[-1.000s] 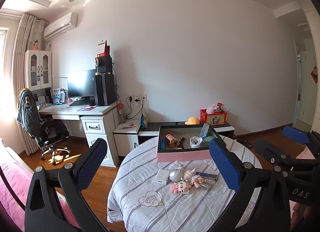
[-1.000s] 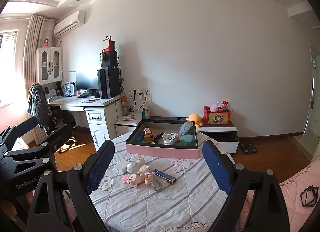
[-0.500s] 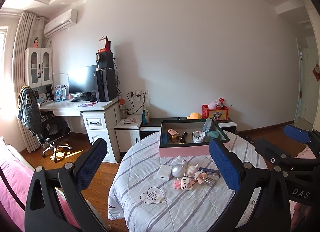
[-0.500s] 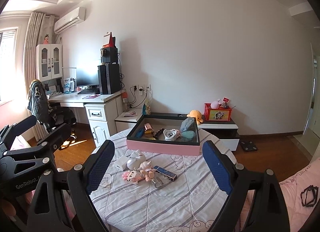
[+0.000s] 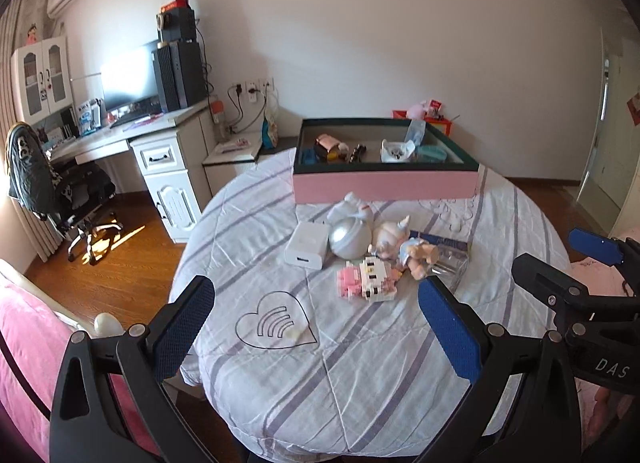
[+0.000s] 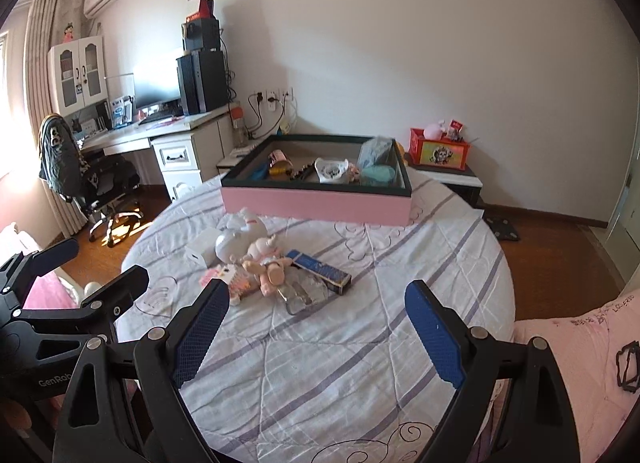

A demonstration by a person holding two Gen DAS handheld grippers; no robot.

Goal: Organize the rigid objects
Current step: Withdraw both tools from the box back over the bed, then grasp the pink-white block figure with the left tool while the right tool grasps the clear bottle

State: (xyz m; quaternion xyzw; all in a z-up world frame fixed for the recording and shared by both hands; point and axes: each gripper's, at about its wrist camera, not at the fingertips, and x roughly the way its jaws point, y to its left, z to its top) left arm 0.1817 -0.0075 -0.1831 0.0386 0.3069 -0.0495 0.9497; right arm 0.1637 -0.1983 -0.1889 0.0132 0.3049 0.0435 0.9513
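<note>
Both grippers hang above the near edge of the round table with the white, grey-striped quilted cover (image 5: 360,363), and neither holds anything. The left gripper (image 5: 316,327) has its blue-padded fingers (image 5: 182,327) spread wide across the bottom of its frame, nothing between them but cloth and a printed heart outline (image 5: 274,323). The right gripper (image 6: 316,327) is spread just as wide, also over bare cloth.

The loose stuff sits in a cluster mid-table, above and ahead of both sets of fingertips and well apart from them: a white rectangular plastic box (image 5: 307,244), a silver-grey ball (image 5: 349,238) touching it, a pink and white brick-built figure (image 5: 366,279), a small peach-coloured doll (image 5: 416,257), a clear plastic case (image 5: 450,267) and a flat dark blue box (image 6: 320,267). In the right wrist view the brick figure lies just above the left fingertip.

Behind the cluster, toward the upper middle, stands the pink tray with a dark green rim (image 5: 384,183), already holding several small items.
</note>
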